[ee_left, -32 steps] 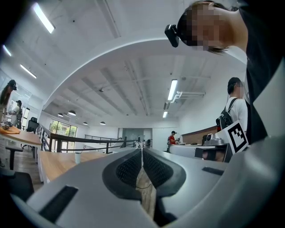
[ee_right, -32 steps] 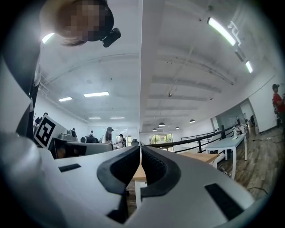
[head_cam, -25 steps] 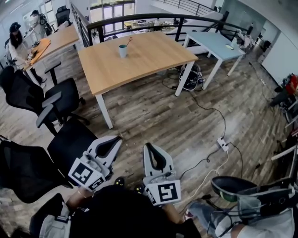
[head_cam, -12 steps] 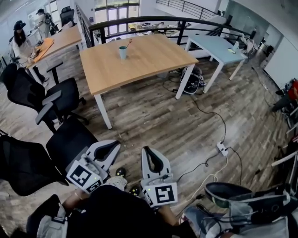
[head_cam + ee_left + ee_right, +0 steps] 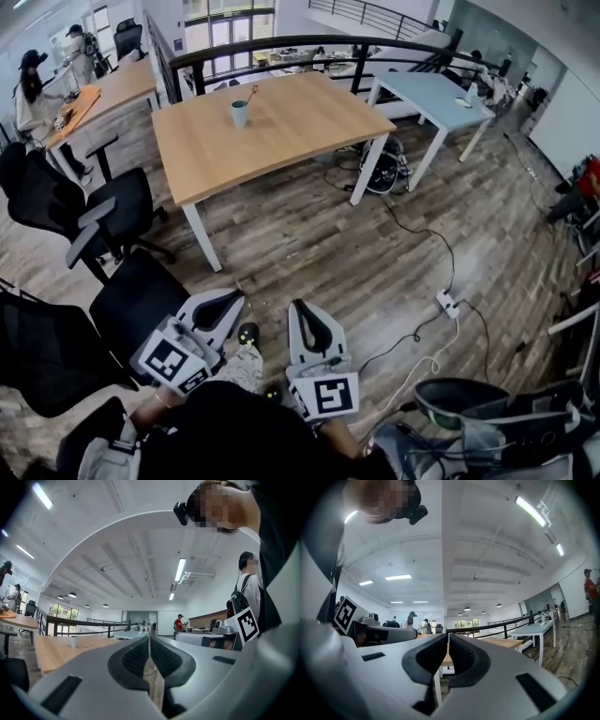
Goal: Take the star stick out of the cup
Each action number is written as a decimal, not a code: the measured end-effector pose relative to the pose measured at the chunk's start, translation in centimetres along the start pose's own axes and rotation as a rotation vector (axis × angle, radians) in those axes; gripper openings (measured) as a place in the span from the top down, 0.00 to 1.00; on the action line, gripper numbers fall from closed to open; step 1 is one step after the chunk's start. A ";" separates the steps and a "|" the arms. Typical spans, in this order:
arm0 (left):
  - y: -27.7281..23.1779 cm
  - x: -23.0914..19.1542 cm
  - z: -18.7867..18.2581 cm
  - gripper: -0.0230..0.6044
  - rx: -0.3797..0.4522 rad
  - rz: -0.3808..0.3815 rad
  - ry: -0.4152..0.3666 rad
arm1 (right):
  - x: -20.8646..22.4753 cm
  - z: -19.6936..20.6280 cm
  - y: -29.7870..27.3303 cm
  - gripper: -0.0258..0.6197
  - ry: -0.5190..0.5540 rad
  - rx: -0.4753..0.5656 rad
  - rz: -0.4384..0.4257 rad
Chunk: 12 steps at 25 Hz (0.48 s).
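left gripper (image 5: 238, 297) and right gripper (image 5: 299, 307) are idling low, shut and empty, because the cup (image 5: 240, 113) is sitting well apart.

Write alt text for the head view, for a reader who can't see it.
A person holds a white left gripper and right gripper, both shut and empty, low over a wood-plank floor. Well ahead stands a light wooden table bearing a pale blue cup with a thin star stick leaning inside. At the left stand black office chairs.
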State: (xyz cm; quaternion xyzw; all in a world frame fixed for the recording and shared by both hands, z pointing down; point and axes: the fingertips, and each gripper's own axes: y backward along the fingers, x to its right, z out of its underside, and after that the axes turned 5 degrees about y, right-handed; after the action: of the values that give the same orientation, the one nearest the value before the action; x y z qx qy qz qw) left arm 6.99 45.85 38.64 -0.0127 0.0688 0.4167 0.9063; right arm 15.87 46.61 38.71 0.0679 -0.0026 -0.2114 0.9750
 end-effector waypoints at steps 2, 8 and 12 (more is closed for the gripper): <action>-1.1 -0.7 -0.3 0.93 0.012 0.010 0.000 | 0.8 -0.1 -1.0 0.92 0.009 0.005 0.014; -4.5 -4.3 -0.7 0.93 0.018 0.026 0.011 | 2.3 -0.1 -4.9 0.92 0.036 0.002 0.011; -7.0 -6.7 -0.8 0.93 0.029 0.038 0.015 | 3.7 0.6 -7.6 0.92 0.046 -0.007 0.017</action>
State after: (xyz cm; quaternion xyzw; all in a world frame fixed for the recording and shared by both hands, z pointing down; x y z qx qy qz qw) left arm 7.92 36.17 38.49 -0.0017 0.0820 0.4328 0.8977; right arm 16.05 38.18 38.19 0.0691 0.0201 -0.2016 0.9768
